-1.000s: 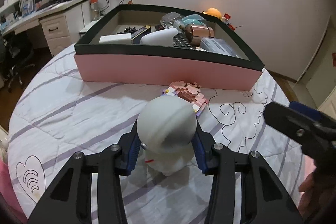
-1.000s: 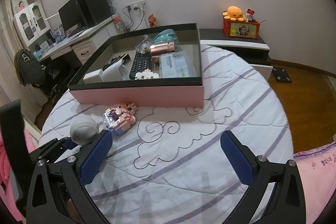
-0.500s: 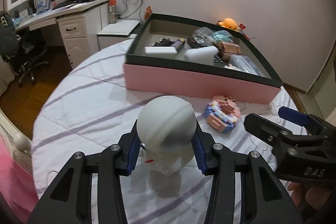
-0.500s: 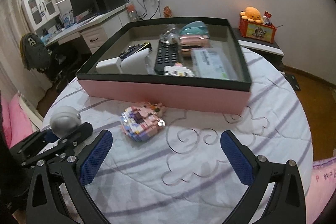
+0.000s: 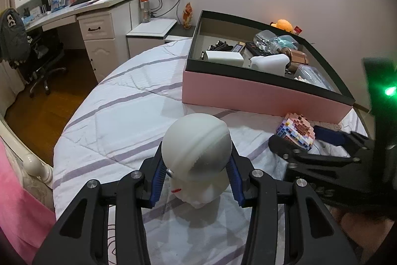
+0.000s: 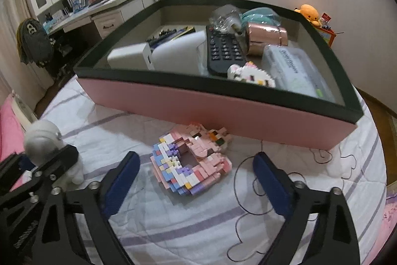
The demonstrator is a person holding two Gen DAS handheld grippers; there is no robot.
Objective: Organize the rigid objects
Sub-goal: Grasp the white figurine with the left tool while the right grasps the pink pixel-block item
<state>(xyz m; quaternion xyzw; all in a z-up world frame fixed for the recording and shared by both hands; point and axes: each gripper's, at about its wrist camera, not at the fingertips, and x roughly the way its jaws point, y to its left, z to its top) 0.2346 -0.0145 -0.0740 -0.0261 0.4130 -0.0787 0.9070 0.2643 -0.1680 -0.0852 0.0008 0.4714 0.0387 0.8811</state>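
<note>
Landmark: pink box with dark rim, set on quilted bed cover.

Left gripper: pinching white round-headed figurine between blue pads, below the wide part of the head. Figurine positioned in front of the box's near wall, well apart from it; whether its base touches the cover, cannot tell.

Right gripper: jaws closing, pads not yet in contact with anything. Pastel brick model lying flat on the cover between the pads, its far end just beside the box's near wall.

Box contents noted: black remote, white blocks, copper-coloured cylinder, clear case, small brick cat figure just inside the near rim.

Step in hand, as judged: pickup of brick model, figurine already secured for transfer.

Next move, as judged: further closure until both pads bear on the model's sides; lift high enough to clear the rim; placement into free floor at the box's left end. Risk: brick model shedding pieces under a hard squeeze.
</note>
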